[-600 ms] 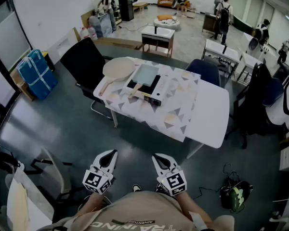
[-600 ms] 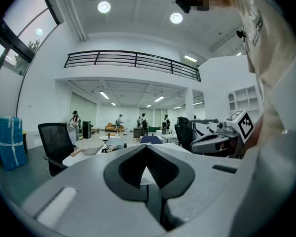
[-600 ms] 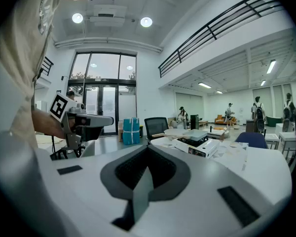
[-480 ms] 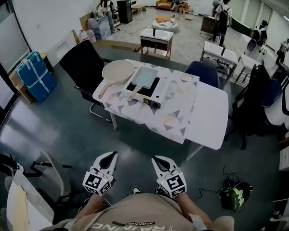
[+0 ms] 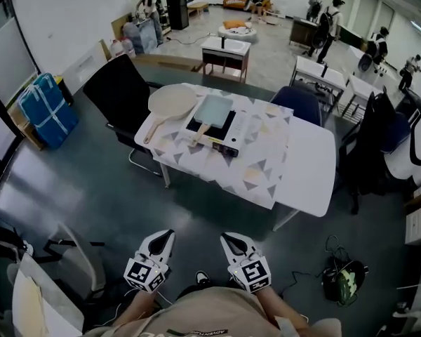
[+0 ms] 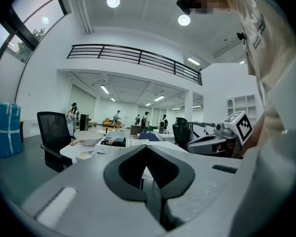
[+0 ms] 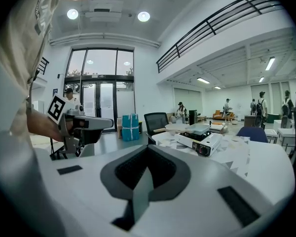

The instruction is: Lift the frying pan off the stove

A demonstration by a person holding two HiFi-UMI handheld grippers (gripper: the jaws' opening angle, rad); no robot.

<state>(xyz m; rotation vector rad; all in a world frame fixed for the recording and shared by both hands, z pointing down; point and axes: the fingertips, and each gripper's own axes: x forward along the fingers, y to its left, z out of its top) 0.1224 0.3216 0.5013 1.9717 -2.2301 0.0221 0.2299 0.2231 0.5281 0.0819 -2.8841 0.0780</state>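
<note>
- Frying pan [image 5: 214,108]: a square, pale blue one with a wooden handle. I see it sitting on the portable gas stove [image 5: 233,128], with the handle pointing out over the stove's near-left edge.
- Neither gripper is anywhere near the pan. Both hang low in front of the person's body, well apart from the stove.
- My left gripper [image 5: 168,234] has its jaws fully together, tips meeting, with nothing between them and nothing touched.
- My right gripper [image 5: 226,236] reads the same in its own view: jaws closed tip to tip and empty.
- The two grippers sit side by side with a gap between them, both aimed roughly toward the table [image 5: 310,170].
- The stove stands on the left half of that white table, on a cloth [image 5: 256,167] printed with pale triangles.
- A round beige pan [image 5: 172,100] with a long wooden handle lies just beside the stove, on its left.
- A black office chair [image 5: 119,90] stands at the table's left end, and a dark blue chair [image 5: 299,102] is at its far side.
- A blue wrapped bundle [image 5: 48,109] leans by the left wall, and a black bag [image 5: 344,283] lies on the dark floor to the right.
- Several people stand among desks at the far end of the hall.
</note>
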